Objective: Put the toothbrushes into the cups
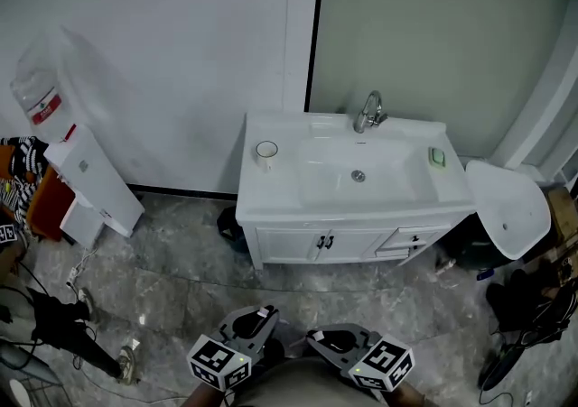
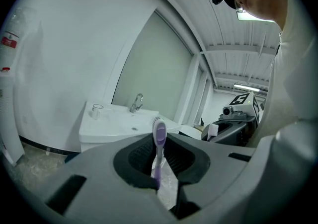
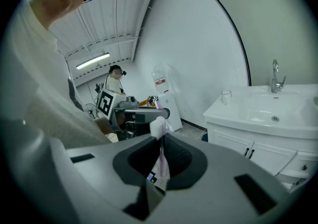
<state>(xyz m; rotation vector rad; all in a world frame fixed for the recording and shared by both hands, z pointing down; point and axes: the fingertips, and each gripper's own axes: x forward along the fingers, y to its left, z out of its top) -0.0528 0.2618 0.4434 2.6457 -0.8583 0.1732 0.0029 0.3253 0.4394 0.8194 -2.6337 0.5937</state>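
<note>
Left tongs (image 2: 159, 156) are clamped on a purple brush (image 2: 159, 133). The pads nip the handle so the head stands upright above them, an attitude judged to suit a handle-first drop. Right tongs (image 3: 161, 161) are likewise closed on a pale pink brush (image 3: 158, 127), also head up. Both tools are held low and close to the person's body, well apart from the white desk (image 1: 271, 202) ahead across the floor. One cup (image 1: 265, 153) stands on the desk's left corner, beside the basin (image 1: 352, 175), and no second cup can be made out. Neither brush is yet in a cup. The approach is judged to be the step in hand, with the single cup calling for the brushes to go in one at a time.
</note>
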